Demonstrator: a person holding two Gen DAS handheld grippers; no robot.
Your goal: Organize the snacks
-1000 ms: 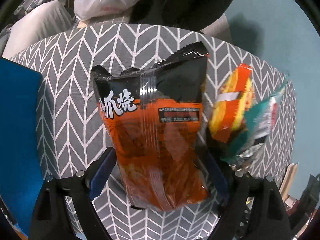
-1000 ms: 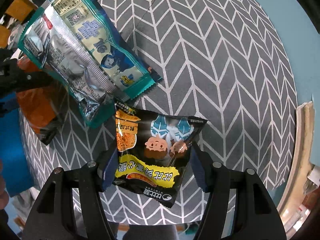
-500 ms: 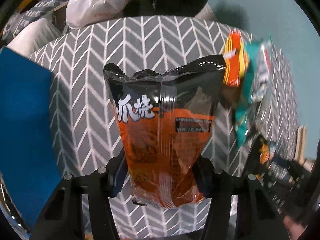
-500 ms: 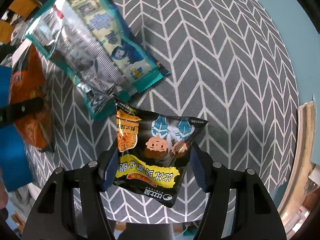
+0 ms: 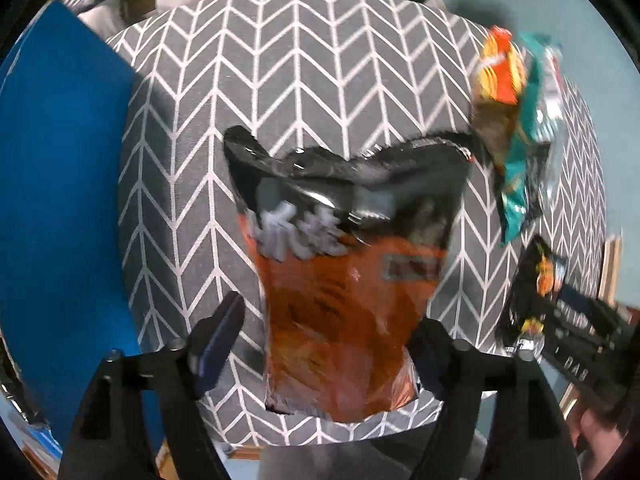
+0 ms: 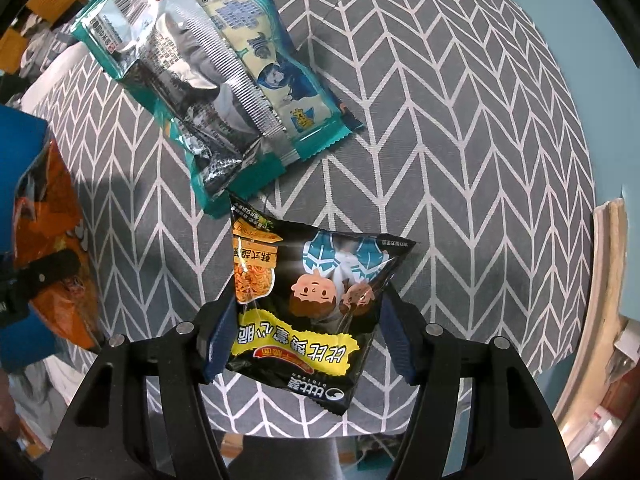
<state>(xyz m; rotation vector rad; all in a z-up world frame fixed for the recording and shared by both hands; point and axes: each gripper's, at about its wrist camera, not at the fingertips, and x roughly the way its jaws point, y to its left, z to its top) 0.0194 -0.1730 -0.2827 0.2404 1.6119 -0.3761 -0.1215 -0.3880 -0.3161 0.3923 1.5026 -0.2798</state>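
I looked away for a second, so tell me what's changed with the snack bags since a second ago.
The left gripper closed on the orange bag, dragged it back to the near edge of the chevron cloth, and now stands wider, with a gap beside the bag. The teal packet shifted slightly. The right gripper still straddles the black noodle packet, unmoved.

the left gripper (image 5: pixel 324 340) reaches forward with its two blue-padded fingers (image 5: pixel 218 338) spread wide; the left one stands clear of what lies between them, and the view is blurred. the right gripper (image 6: pixel 306 334) reaches forward too, its fingers (image 6: pixel 218 338) closer together and pressing on both sides of a packet.
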